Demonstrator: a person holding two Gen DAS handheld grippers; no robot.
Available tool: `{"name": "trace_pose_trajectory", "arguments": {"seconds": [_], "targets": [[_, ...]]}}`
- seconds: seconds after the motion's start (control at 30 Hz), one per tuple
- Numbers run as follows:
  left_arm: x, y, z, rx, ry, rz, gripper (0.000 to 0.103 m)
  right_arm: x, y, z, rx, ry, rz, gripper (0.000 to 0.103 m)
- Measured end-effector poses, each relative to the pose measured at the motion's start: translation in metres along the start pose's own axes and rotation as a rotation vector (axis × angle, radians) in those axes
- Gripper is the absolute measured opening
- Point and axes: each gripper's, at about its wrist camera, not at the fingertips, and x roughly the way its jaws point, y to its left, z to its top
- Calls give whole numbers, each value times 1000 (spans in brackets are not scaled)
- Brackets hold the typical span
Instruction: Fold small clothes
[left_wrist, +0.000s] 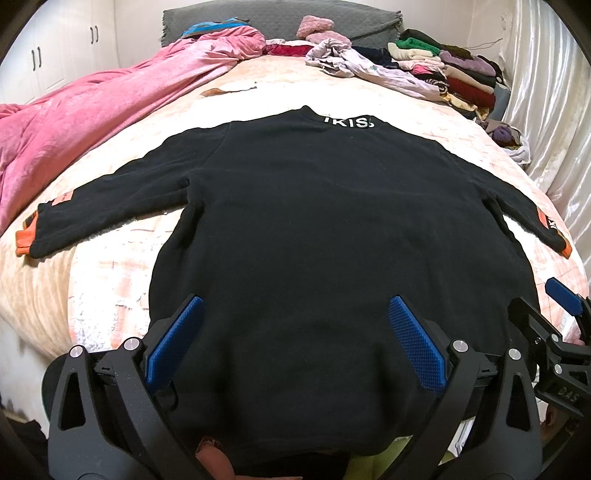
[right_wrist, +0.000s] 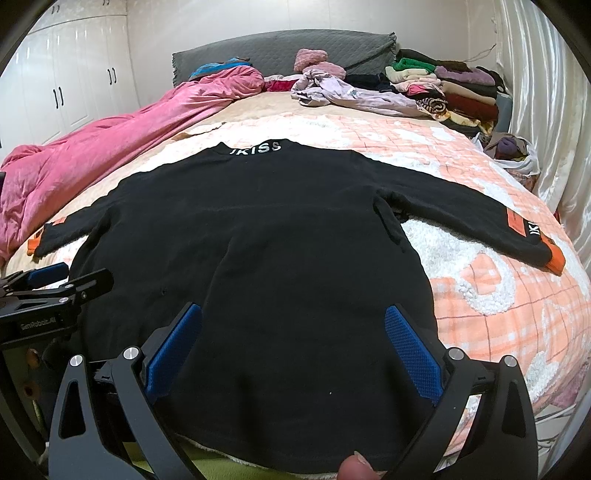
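A bed (left_wrist: 110, 280) with a peach checked cover fills both views. A pink quilt (left_wrist: 92, 110) lies bunched along its left side, and a stack of folded clothes (right_wrist: 461, 88) sits at the far right near the grey headboard (right_wrist: 280, 48). A black sweater (left_wrist: 314, 221) lies spread flat across the middle of the bed, collar far, hem near, both sleeves stretched out with orange cuffs at the ends. The left gripper (left_wrist: 295, 343) hangs low over the near hem, pointing toward the collar, its blue pads wide apart and holding nothing. The right gripper (right_wrist: 293, 347) sits just beside it to the right, level, likewise spread wide over the hem and empty. A fingertip (right_wrist: 356, 469) shows at the near edge.
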Motion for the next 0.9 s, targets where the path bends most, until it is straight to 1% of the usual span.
{"name": "trace_pose_trajectory", "arguments": {"seconds": [0.27, 0.43, 0.67, 0.9], "targets": [[4, 2, 10, -5, -2, 7, 94, 1, -4, 6, 11, -8, -8, 99], [11, -2, 23, 0, 11, 2, 94, 4, -14, 13, 30, -16, -21, 99], [22, -13, 46, 19, 4, -1, 94, 8, -49, 28, 89, -40, -89, 99], [38, -22, 69, 25, 3, -7, 94, 12, -101, 43, 167, -58, -189, 99]]}}
